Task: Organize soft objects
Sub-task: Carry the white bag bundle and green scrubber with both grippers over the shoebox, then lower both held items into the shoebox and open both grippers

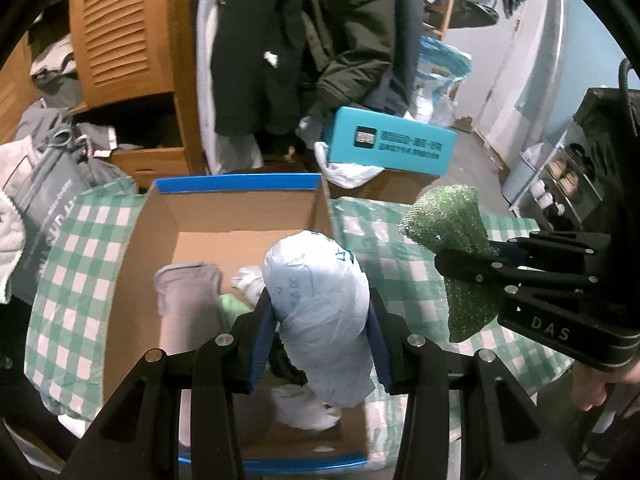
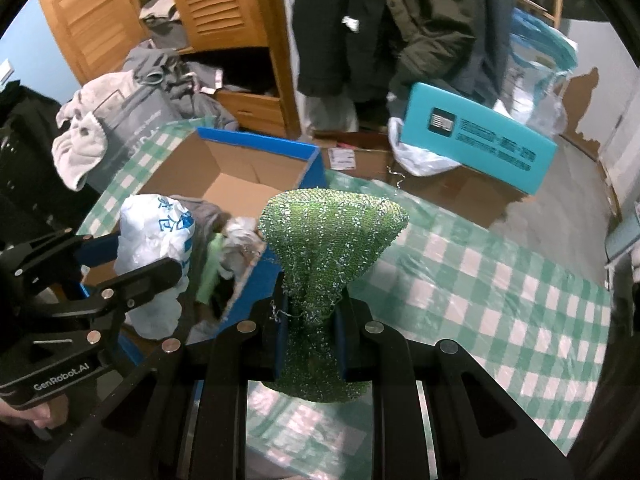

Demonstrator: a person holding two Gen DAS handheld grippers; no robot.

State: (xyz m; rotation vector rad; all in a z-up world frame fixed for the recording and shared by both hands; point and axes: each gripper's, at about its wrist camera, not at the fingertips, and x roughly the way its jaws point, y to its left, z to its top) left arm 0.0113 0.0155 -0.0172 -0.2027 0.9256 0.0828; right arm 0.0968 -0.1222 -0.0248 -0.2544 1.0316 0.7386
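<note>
My left gripper point(image 1: 320, 320) is shut on a crumpled pale plastic bag point(image 1: 320, 312) with blue print and holds it over the open cardboard box point(image 1: 236, 208) with blue rims. The box holds a grey cloth point(image 1: 188, 296), a light green cloth point(image 1: 232, 306) and white bags. My right gripper point(image 2: 308, 316) is shut on a green glittery scrubbing cloth point(image 2: 332, 232) and holds it above the checked cloth, just right of the box point(image 2: 240, 168). The right gripper point(image 1: 472, 260) shows in the left wrist view, and the left gripper point(image 2: 132, 264) with its bag point(image 2: 156, 240) in the right wrist view.
The box sits on a green-and-white checked cloth point(image 2: 480, 280). A teal carton point(image 1: 388, 146) lies on brown boxes behind. Coats point(image 1: 304, 40) hang by a wooden louvred cupboard point(image 1: 124, 32). A grey bag and clothes point(image 1: 44, 184) pile up at the left. A shelf rack point(image 1: 560, 176) stands at the right.
</note>
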